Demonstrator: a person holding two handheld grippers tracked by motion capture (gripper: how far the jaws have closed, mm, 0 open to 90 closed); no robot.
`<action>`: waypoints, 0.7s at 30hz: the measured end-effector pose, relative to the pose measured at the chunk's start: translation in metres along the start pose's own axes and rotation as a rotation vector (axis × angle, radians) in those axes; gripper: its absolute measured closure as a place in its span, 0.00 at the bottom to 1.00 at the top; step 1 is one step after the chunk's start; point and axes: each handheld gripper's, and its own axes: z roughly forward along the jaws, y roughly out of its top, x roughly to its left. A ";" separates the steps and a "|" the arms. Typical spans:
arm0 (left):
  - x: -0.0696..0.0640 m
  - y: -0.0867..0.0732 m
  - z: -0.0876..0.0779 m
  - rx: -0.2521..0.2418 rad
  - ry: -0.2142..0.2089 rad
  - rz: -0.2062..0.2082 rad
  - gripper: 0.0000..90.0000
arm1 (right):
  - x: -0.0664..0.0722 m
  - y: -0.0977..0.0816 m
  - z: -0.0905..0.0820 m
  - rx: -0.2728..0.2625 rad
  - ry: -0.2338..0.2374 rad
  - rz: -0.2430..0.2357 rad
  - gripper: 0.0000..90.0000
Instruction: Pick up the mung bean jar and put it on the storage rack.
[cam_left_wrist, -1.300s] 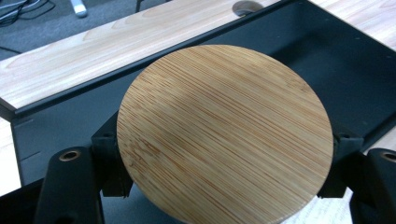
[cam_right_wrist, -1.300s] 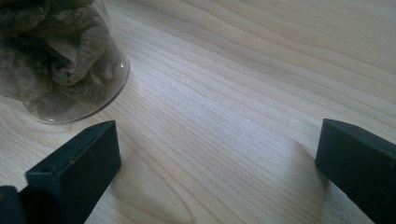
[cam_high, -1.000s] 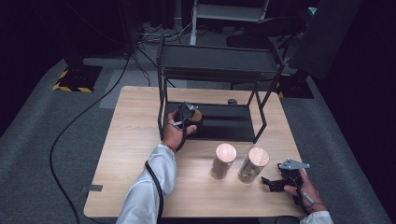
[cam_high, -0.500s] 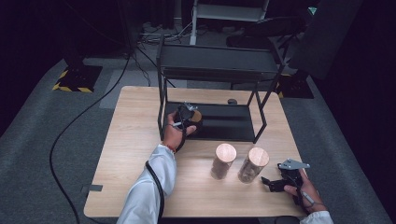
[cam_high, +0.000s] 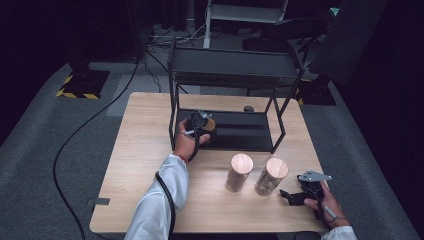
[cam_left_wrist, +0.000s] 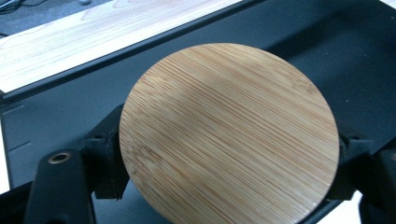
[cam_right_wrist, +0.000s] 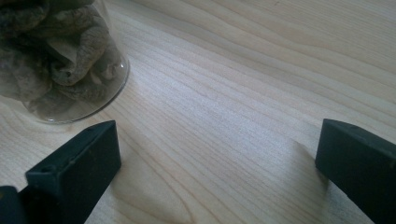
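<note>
A jar with a round bamboo lid (cam_left_wrist: 229, 135) stands on the black lower shelf (cam_high: 245, 132) of a metal rack. My left gripper (cam_high: 201, 126) reaches in over the shelf's left end, and its two black jaws flank the lid (cam_high: 209, 123), one on each side. The left gripper (cam_left_wrist: 229, 163) has just been opening its jaws, with the jar still between them. At the table's front right, my right gripper (cam_high: 290, 196) rests open just right of a glass jar (cam_right_wrist: 60, 60) of dried brown pieces. Only bare wood lies between the right gripper's (cam_right_wrist: 219, 154) jaws.
Two bamboo-lidded glass jars (cam_high: 241, 164) (cam_high: 276, 168) stand side by side on the wooden table (cam_high: 145, 135) in front of the rack. The black rack (cam_high: 235, 75) has an upper shelf and thin legs. A black cable trails off the table's left side.
</note>
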 end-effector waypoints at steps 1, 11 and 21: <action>-0.001 0.001 0.000 0.002 0.006 0.001 0.22 | 0.000 0.000 0.000 0.000 0.000 0.000 0.00; -0.007 0.002 0.003 0.024 0.038 0.010 0.05 | 0.000 0.000 0.000 0.000 0.000 0.000 0.00; -0.007 0.002 0.000 0.025 0.046 0.036 0.03 | 0.000 0.000 0.000 0.000 0.000 0.000 0.00</action>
